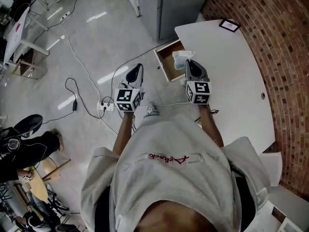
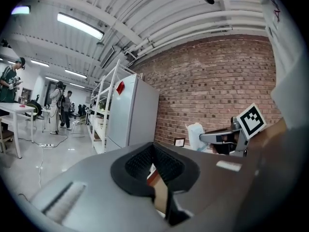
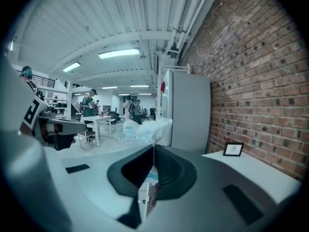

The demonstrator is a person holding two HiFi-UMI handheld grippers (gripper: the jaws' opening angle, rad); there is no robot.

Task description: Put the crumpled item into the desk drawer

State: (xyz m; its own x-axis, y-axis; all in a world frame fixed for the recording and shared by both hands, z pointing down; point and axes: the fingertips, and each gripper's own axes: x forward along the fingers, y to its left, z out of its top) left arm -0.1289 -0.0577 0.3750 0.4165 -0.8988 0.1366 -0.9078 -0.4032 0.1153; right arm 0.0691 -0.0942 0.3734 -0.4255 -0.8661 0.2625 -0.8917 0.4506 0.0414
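Red brick wall [image 1: 285, 57] backed a curved white desk [image 1: 231, 71], whose wooden drawer [image 1: 165, 67] stood pulled open. Just above that drawer, the right gripper [image 1: 189, 62] was clenched on a crumpled translucent white plastic item [image 1: 182, 56]. Beside it, the left gripper [image 1: 138, 67] hung over the glossy grey floor [image 1: 96, 42], jaws together and empty.

White desk [image 1: 231, 66], red brick wall [image 1: 285, 57], grey floor [image 1: 96, 42].

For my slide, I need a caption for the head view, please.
Seen from above, the right tool holds a crumpled plastic item at the open desk drawer.
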